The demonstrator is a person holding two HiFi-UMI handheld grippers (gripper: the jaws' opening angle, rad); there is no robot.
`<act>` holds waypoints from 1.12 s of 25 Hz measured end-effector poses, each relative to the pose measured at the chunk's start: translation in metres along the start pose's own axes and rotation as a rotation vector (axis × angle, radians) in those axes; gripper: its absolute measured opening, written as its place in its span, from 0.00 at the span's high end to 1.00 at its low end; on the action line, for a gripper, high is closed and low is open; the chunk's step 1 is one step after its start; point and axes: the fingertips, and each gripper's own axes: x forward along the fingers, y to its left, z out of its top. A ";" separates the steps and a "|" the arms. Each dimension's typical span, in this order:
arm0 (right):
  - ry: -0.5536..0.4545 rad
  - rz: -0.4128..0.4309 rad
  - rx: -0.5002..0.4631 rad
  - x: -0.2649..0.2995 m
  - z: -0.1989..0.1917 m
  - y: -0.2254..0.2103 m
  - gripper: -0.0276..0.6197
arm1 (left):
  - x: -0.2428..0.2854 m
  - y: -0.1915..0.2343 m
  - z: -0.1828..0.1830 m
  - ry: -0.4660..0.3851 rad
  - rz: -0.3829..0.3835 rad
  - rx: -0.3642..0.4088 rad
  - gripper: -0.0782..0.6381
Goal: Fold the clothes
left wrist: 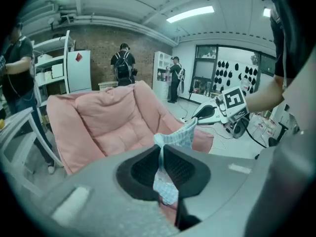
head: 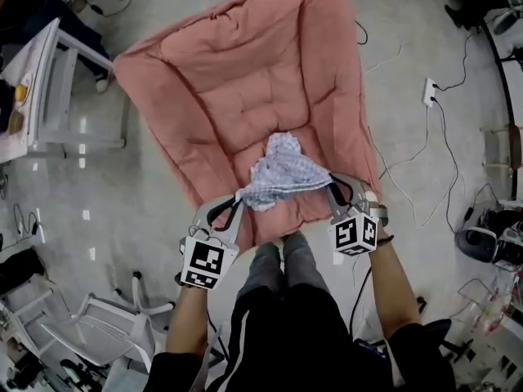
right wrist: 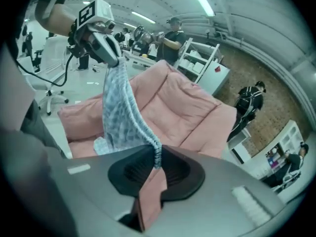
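The head view shows the checked garment (head: 282,174) stretched between the left hand-held gripper (head: 239,196) and the right hand-held gripper (head: 331,188), over a pink cushion (head: 237,80). Only each gripper's own view confirms its jaws are clenched on the garment's edge.

The left gripper (left wrist: 162,152) is clamped on a pale blue checked garment (left wrist: 178,135), with a pink quilted cushion (left wrist: 108,120) behind.
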 end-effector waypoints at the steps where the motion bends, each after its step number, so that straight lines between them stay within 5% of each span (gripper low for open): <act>1: -0.008 -0.027 0.017 -0.016 0.010 -0.010 0.88 | -0.010 -0.005 0.015 -0.015 -0.006 0.009 0.84; 10: -0.078 -0.287 0.018 -0.136 0.081 -0.085 0.88 | -0.075 -0.018 0.134 -0.178 -0.025 0.165 0.85; 28: -0.253 -0.524 -0.006 -0.292 0.150 -0.134 0.88 | -0.175 -0.073 0.251 -0.400 0.048 0.313 0.85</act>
